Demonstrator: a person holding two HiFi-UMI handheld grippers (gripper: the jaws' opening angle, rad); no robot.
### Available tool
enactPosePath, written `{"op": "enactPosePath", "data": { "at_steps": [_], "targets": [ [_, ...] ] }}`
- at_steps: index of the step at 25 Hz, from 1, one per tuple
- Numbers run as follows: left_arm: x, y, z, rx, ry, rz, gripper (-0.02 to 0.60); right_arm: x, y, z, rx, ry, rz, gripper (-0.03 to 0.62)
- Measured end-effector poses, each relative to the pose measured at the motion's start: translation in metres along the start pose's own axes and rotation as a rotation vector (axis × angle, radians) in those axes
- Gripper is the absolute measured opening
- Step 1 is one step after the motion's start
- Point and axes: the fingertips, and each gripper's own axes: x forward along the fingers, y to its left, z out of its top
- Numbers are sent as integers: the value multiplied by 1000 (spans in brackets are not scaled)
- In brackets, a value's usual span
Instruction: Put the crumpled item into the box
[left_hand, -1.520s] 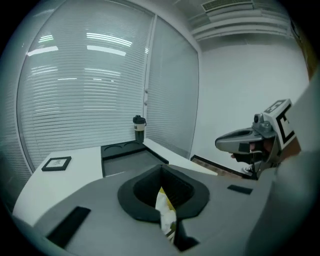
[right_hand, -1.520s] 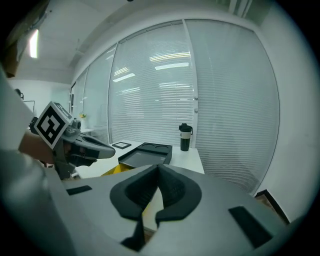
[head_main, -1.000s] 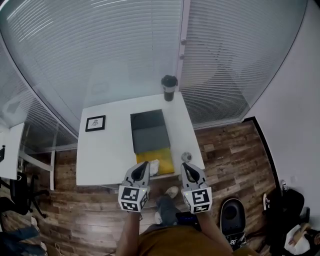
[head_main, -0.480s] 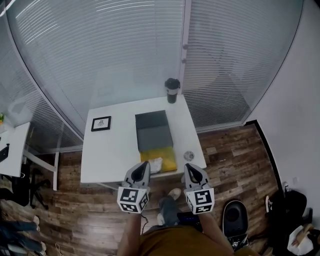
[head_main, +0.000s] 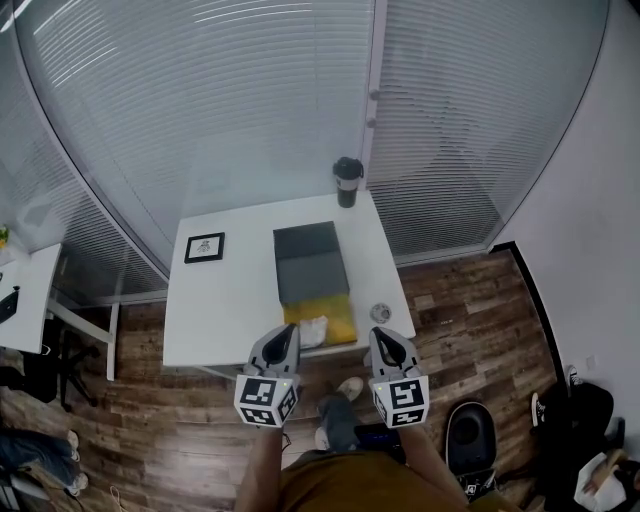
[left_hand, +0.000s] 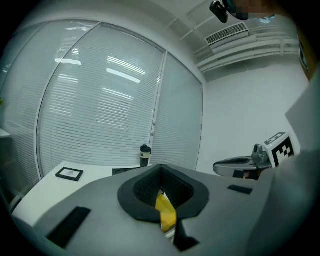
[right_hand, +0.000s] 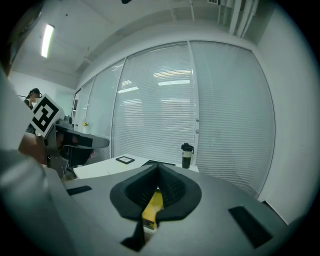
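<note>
Left gripper (head_main: 284, 338) and right gripper (head_main: 384, 340): jaws pressed together, empty, at the table's (head_main: 215, 300) near edge. Crumpled white paper (head_main: 312, 331) sits on a yellow panel (head_main: 338, 318), near side of the open box (head_main: 311, 264). Risk: an off-centre pinch flicks the light paper floorward.

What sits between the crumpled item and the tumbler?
The dark box, seen in the head view: the crumpled item lies at its near end, the tumbler beyond its far end.

Pair: left gripper (head_main: 289, 332), right gripper (head_main: 379, 335). Grey shells, black ribbed pads (left_hand: 145, 187), black-white marker cubes (head_main: 267, 397). Wearer: brown top (head_main: 340, 487), dark trousers (head_main: 336, 420), pale shoes (head_main: 347, 386).
</note>
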Motion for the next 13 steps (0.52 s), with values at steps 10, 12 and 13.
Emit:
{"op": "enactPosePath", "data": {
  "at_steps": [10,12,13],
  "targets": [
    [3,6,-2,-13,3,4,23,5,1,-3,-5,14,8,12],
    [4,6,-2,-13,3,4,23,6,0,-4,-4,19,8,12],
    [5,6,-2,-13,4,4,23,6,-1,-5,-4,21,8,12]
  ]
}}
